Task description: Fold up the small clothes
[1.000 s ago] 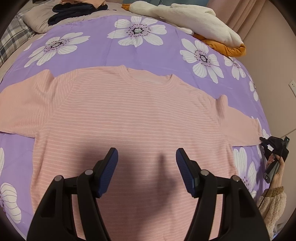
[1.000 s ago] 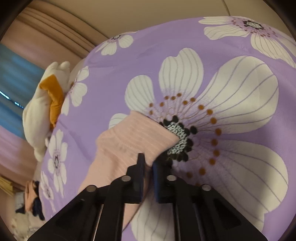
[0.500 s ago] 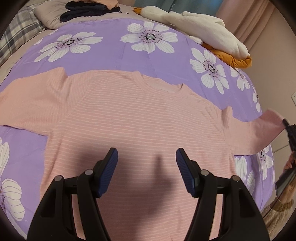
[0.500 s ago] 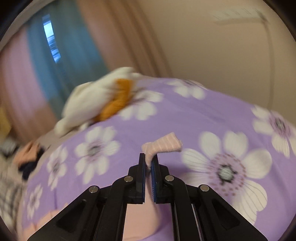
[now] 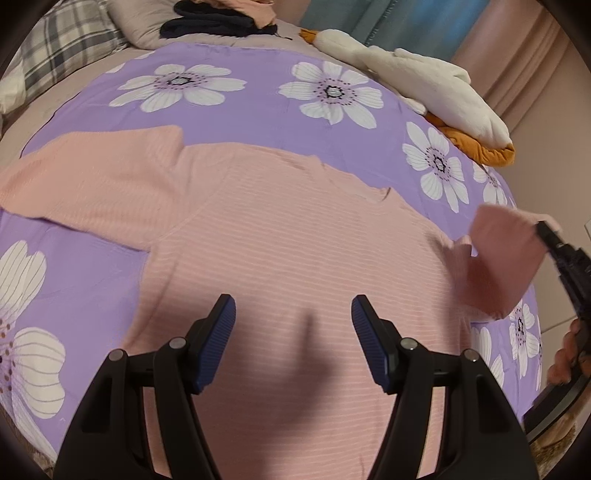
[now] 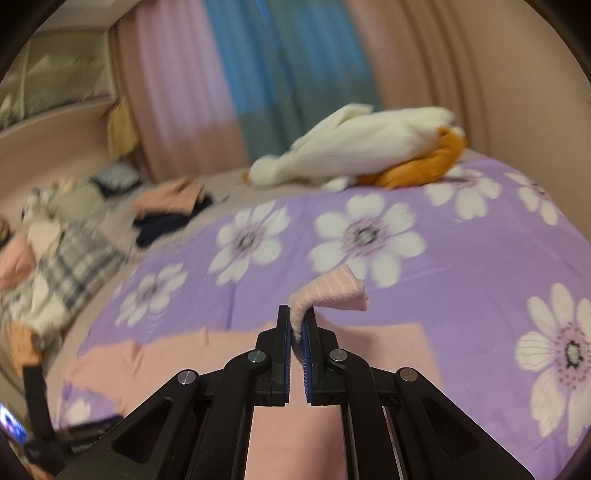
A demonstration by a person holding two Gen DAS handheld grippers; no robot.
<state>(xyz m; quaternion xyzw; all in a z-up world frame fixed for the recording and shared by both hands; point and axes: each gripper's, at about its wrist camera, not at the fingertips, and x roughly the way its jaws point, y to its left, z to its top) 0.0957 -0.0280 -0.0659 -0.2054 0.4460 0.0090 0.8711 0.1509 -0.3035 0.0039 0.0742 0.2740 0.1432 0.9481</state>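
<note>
Broadly, the room is walled with pink and blue curtains [image 6: 236, 85], and a bed fills most of both views under a purple quilt [image 5: 258, 110] printed with big white flowers. At the quilt's far edge lie a white and orange plush [image 6: 369, 147], a plaid pillow [image 5: 70, 33] and a heap of dark and peach clothes [image 5: 221, 18]. Spread flat on the quilt, front up, is the pink striped shirt [image 5: 288, 258], one sleeve lying out to the left in the left wrist view. Its other sleeve [image 5: 498, 258] is lifted off the bed, its cuff pinched in the right gripper [image 6: 297, 325], whose jaws are closed tight on the cloth. The left gripper [image 5: 293, 328] hangs above the shirt's lower body with its jaws apart, nothing between them. A hand [image 5: 565, 358] shows at the right edge, on the right gripper's handle.
</note>
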